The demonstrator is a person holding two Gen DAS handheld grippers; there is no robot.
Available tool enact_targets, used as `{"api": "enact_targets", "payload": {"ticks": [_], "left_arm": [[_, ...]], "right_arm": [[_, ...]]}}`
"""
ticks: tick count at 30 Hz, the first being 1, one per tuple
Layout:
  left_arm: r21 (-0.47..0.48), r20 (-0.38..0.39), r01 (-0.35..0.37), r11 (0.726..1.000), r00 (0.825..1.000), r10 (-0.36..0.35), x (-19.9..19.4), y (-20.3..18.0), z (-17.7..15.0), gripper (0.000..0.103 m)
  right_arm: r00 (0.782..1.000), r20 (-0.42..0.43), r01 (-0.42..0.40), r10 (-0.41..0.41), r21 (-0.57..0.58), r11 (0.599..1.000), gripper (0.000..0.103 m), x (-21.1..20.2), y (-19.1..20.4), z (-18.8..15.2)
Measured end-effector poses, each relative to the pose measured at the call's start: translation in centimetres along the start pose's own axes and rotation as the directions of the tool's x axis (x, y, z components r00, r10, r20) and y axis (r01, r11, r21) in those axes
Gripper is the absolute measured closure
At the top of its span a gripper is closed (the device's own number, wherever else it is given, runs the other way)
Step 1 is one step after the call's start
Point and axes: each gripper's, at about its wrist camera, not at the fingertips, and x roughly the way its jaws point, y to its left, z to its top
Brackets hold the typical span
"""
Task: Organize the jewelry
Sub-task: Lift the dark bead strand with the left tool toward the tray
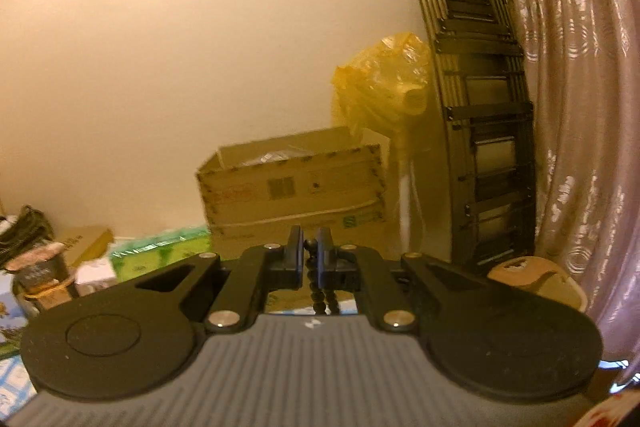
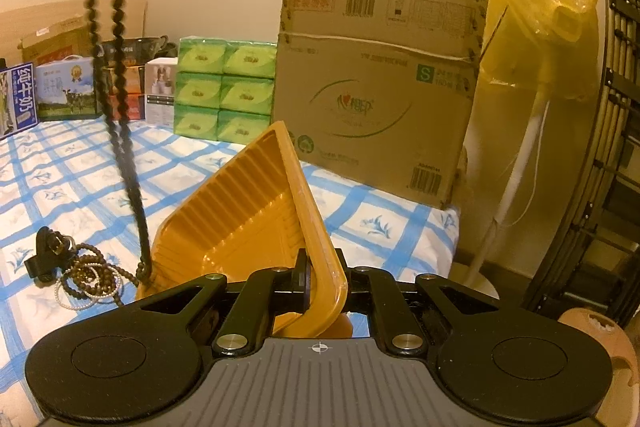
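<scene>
Black beads fill the narrow slot of the left gripper (image 1: 311, 249) in the left wrist view: its jaws are pressed onto a dark bead necklace (image 1: 320, 287), whose doubled strand hangs down between the fingers toward 6 o'clock. Beyond the fingertips stands an open cardboard box (image 1: 292, 183) with a barcode label, print too blurred to read. At 2 o'clock a folded black ladder (image 1: 488, 115) leans by a patterned curtain (image 1: 580, 87), with a yellow plastic bag (image 1: 384, 75) draped over a fan between box and ladder. Bare wall takes up the whole upper left.

From the right wrist view, the right gripper (image 2: 320, 281) pinches the rim of an orange plastic tray (image 2: 240, 211), tilted up on edge with its ribbed hollow facing 10 o'clock. The same necklace hangs from 11 o'clock, its lower end reaching the tray's left rim. On the blue-checked cloth (image 2: 80, 171) at 8 o'clock lies a heap of bead strands (image 2: 88, 279) beside a black clip; open cloth stretches from it back toward the boxes. Green tissue packs (image 2: 224, 91) are stacked at 11 o'clock. A big carton (image 2: 376, 99) at 12 o'clock shows a green "S", barcodes and a recycling mark. A milk box (image 2: 16, 99) at 9 o'clock reads "纯牛奶". The cloth's right edge drops off at 3 o'clock, near the fan's white pole.
</scene>
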Motion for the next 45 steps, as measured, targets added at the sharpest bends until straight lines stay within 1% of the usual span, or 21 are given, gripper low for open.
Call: {"api": "enact_targets", "payload": {"ticks": [6,9,11,17,20,23,26,31,35,39,41,43,45], "left_arm": [[-0.008,-0.065,0.052,0.999,0.997,-0.052,4.3,-1.3,-1.5,0.097],[-0.015,-0.075,0.069,0.997,0.995,-0.07,5.8,-1.6,-1.6,0.097],[-0.013,-0.063,0.078,0.997,0.995,-0.079,6.2,-1.9,-1.1,0.097],[0.008,0.001,0.082,0.997,0.997,-0.082,6.1,-2.2,1.8,0.097],[0.011,-0.007,0.087,0.996,0.996,-0.087,6.5,-2.6,1.7,0.097],[0.002,-0.048,0.092,0.996,0.995,-0.091,7.6,-2.7,0.1,0.097],[-0.041,-0.096,0.098,0.994,0.99,-0.102,8.9,-2.1,-1.9,0.097],[-0.053,-0.143,0.095,0.994,0.984,-0.101,10.4,-1.5,-4.1,0.097],[-0.056,-0.2,0.095,0.994,0.974,-0.105,11.6,-0.3,-6.7,0.097],[-0.071,-0.251,0.132,0.989,0.957,-0.145,12.7,1.4,-9.8,0.097],[-0.068,-0.283,0.147,0.987,0.946,-0.16,13.4,2.1,-11.3,0.097],[-0.058,-0.327,0.137,0.989,0.933,-0.149,14.0,2.5,-12.7,0.097],[-0.074,-0.353,0.138,0.988,0.923,-0.155,14.5,3.1,-14.1,0.097]], "right_arm": [[1.0,-0.008,-0.003,0.003,0.014,1.0,0.094,0.1,-0.2,-0.2],[1.0,-0.011,-0.001,0.001,0.022,1.0,0.094,0.1,-0.2,-0.4],[1.0,-0.014,-0.001,0.001,0.028,1.0,0.094,0.2,-0.3,-0.6],[1.0,-0.018,-0.001,0.001,0.041,0.999,0.094,0.3,-0.7,-0.8],[1.0,-0.019,-0.001,0.002,0.046,0.999,0.094,0.3,-0.8,-0.9],[1.0,-0.024,-0.002,0.003,0.052,0.999,0.094,0.3,-0.9,-1.1],[1.0,-0.027,-0.002,0.003,0.054,0.999,0.094,0.3,-1.0,-1.2],[0.999,-0.033,-0.002,0.004,0.069,0.998,0.094,0.4,-1.2,-1.3],[0.999,-0.041,-0.006,0.009,0.069,0.998,0.095,0.6,-1.5,-1.5],[0.999,-0.048,-0.018,0.021,0.069,0.997,0.095,0.9,-1.9,-1.7],[0.998,-0.051,-0.02,0.024,0.07,0.997,0.095,1.0,-2.0,-1.7],[0.998,-0.053,-0.021,0.025,0.067,0.998,0.095,1.0,-2.0,-1.7],[0.998,-0.056,-0.024,0.028,0.066,0.998,0.096,1.1,-1.9,-1.8]]}}
